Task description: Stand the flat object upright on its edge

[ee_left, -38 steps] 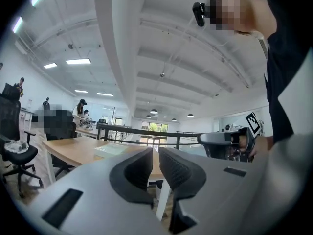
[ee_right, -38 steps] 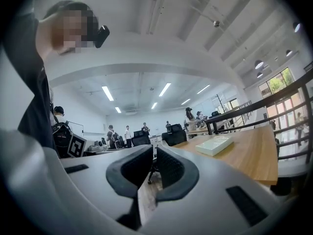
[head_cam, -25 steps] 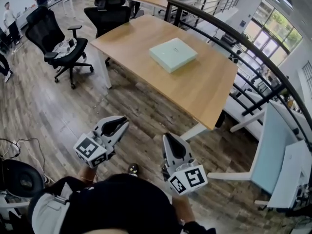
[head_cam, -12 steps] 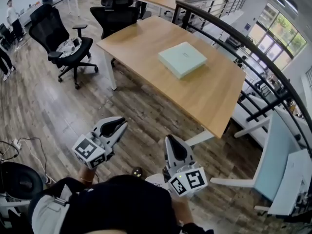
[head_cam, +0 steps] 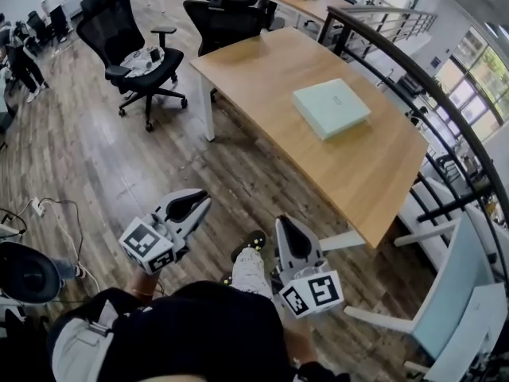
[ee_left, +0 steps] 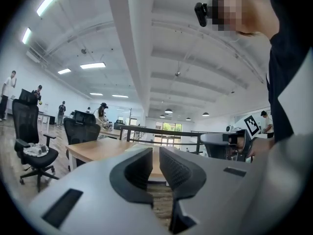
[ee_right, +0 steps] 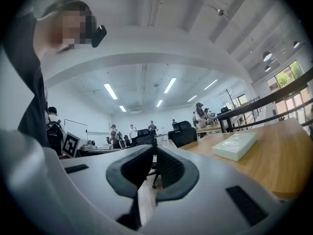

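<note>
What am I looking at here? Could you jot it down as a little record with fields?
Place: office with a wood floor
Flat object: pale green box, lying flat
Support: wooden table
Left gripper: shut, empty, over the floor short of the table
Right gripper: shut, empty, also short of the table
Nearby: black office chairs at the table's far side
Progress: box not yet touched

No text, label or number is legible.

Hands holding left gripper (head_cam: 199,200) and right gripper (head_cam: 287,224) hidden under them. Clutter on black office chair (head_cam: 111,16) seat too small to identify. White desk (head_cam: 460,309) cut by right edge.
</note>
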`<state>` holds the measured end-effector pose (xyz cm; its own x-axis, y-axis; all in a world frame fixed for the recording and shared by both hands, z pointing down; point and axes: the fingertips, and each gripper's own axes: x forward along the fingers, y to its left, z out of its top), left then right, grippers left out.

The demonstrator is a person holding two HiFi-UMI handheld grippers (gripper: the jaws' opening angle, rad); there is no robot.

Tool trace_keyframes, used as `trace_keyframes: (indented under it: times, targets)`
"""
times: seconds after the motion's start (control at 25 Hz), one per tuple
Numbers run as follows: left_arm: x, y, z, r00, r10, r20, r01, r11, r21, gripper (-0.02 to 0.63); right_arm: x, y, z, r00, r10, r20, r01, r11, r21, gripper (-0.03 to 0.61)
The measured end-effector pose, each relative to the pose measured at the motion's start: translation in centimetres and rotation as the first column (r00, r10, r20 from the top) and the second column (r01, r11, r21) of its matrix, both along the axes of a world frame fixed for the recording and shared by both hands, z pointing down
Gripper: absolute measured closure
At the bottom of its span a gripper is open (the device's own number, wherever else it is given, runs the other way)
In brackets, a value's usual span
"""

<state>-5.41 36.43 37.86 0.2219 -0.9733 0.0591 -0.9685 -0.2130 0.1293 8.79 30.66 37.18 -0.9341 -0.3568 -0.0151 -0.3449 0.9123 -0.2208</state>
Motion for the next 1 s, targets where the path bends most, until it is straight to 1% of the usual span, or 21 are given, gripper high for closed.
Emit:
trace_keyframes:
  times: [0.08, 0.2, 0.36, 0.52, 0.76, 1.0]
  targets:
    - [-1.0, -0.2, -0.1, 1.000, -0.024, -0.004, 0.024, 1.000, 0.000, 0.561, -1.2, -0.9, -0.1, 1.000, -0.021, 0.007, 0.021, 1.000, -0.004, 0.545]
    - [-2.5, -1.1, -0.3, 0.999, -0.051, 0.009, 0.052, 0.999, -0.003, 0.561, -2.9, -2.3, -0.2, 0.999, -0.050, 0.017, 0.050, 0.999, -0.011, 0.545]
    - [-4.5, -3.4, -0.2, 0.996, -0.085, 0.011, 0.085, 0.996, -0.011, 0.561, -4.9, -4.6, -0.1, 0.997, -0.075, 0.027, 0.076, 0.997, -0.013, 0.545]
    - [-5.6, -6.0, -0.1, 0.996, -0.090, 0.025, 0.091, 0.996, -0.006, 0.561, -6.2, -7.3, 0.5, 0.996, -0.088, 0.020, 0.088, 0.996, -0.022, 0.545]
    - [-8.0, -10.2, -0.6, 0.994, -0.108, 0.012, 0.108, 0.994, -0.027, 0.561, -8.6, -12.1, -0.4, 0.996, -0.090, 0.023, 0.090, 0.996, -0.022, 0.545]
    - [-9.1, -14.9, -0.6, 0.994, -0.105, 0.004, 0.105, 0.994, -0.040, 0.561, -10.0, -17.3, -0.3, 0.995, -0.088, 0.034, 0.090, 0.995, -0.033, 0.545]
